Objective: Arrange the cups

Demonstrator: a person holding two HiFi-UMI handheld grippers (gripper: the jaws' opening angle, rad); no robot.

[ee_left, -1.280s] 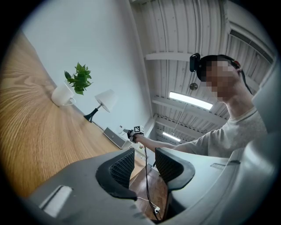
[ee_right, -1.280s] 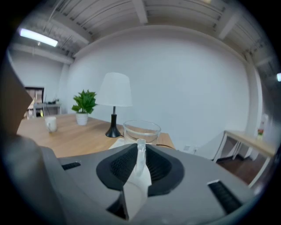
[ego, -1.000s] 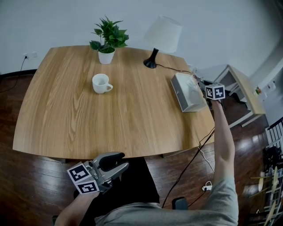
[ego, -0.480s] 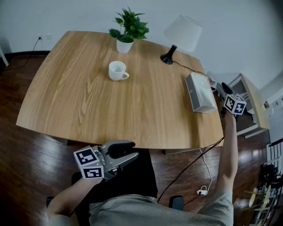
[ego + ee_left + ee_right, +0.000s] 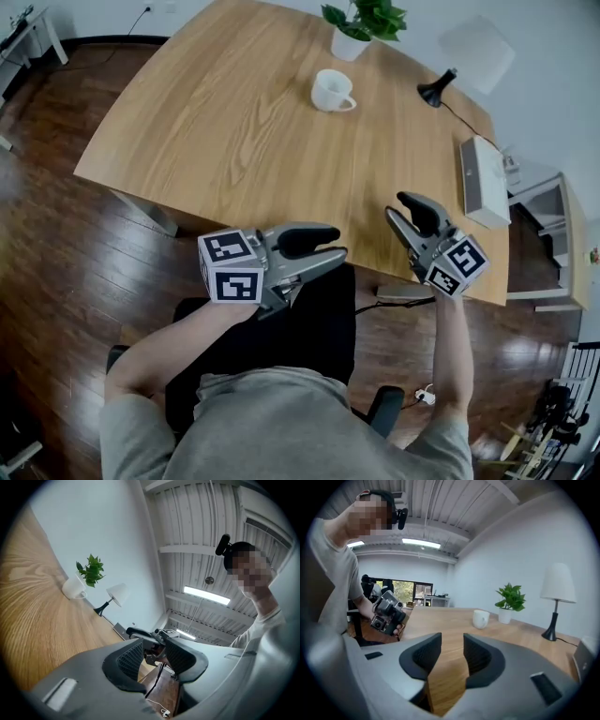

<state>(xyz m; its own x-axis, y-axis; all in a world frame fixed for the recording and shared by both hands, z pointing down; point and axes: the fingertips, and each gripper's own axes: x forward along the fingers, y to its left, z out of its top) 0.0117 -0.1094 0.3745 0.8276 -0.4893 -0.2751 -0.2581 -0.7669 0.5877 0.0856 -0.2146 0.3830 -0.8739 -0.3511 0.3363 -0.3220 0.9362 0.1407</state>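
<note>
right hand-held gripper [image 5: 401,208] swung back from grey rectangular box [image 5: 481,183] at table's right side to near edge of light wooden table [image 5: 234,122]; jaws closing, not yet together, nothing between. left hand-held gripper [image 5: 339,241] beside it, just off near edge, jaws apart, empty. white ceramic handled cup [image 5: 331,91] upright at far end, near green potted plant [image 5: 361,23]; black-stemmed white-shaded lamp [image 5: 431,91] to right.

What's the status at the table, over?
Left gripper open, empty. Right gripper closing, empty. White cup far side, beside plant, untouched. Nothing in the way.
</note>
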